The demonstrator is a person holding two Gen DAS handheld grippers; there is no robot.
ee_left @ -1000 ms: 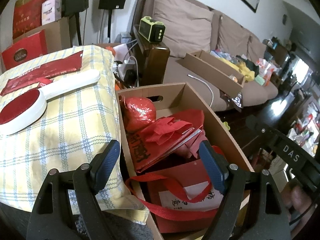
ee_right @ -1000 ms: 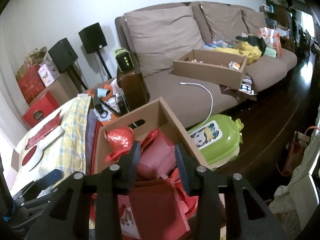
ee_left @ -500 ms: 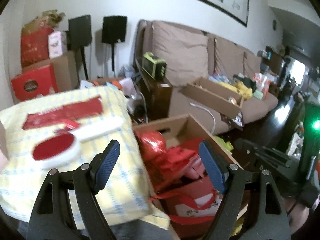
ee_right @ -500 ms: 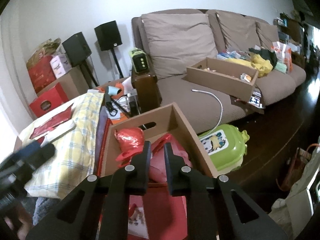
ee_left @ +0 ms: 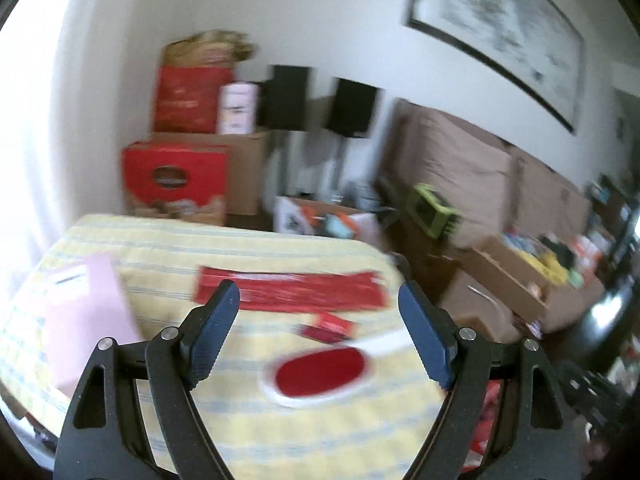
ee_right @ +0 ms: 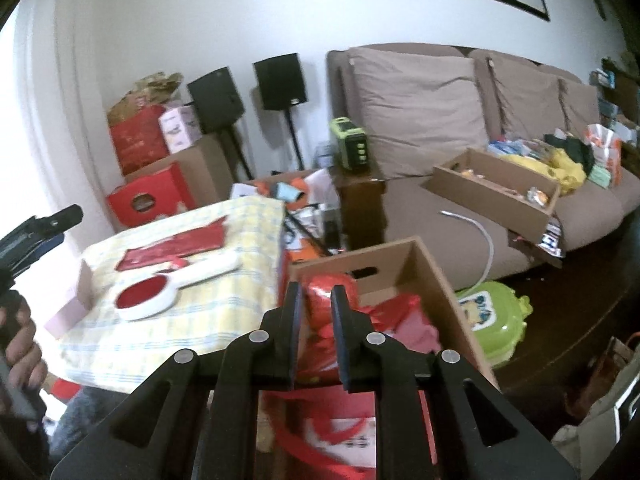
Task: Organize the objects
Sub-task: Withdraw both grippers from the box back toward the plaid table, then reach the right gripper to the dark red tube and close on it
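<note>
My left gripper [ee_left: 318, 294] is open wide and holds nothing. It hangs over a yellow checked cloth [ee_left: 280, 440]. On the cloth lie a white paddle with a red oval face [ee_left: 320, 370], a long red packet [ee_left: 288, 290], a small red item [ee_left: 328, 326] and a pink box [ee_left: 80, 320]. My right gripper [ee_right: 316, 292] hovers over a cardboard box [ee_right: 436, 280] stuffed with red bags [ee_right: 404, 320]. Its jaws are opening from a narrow gap, with nothing between them. The paddle [ee_right: 148, 300] shows to its left. At the far left a hand [ee_right: 20, 344] holds the left gripper [ee_right: 40, 228].
A brown sofa [ee_right: 420, 100] carries a shallow cardboard tray [ee_right: 492, 196] and clutter. A green plastic case [ee_right: 492, 320] lies on the dark floor by the box. Two black speakers [ee_right: 280, 80], red gift boxes [ee_right: 148, 200] and a wooden side table [ee_right: 360, 208] stand behind.
The left gripper swung up and left, from the red-bag box to over the checked cloth. The right gripper narrowed its jaws and rose a little above the box.
</note>
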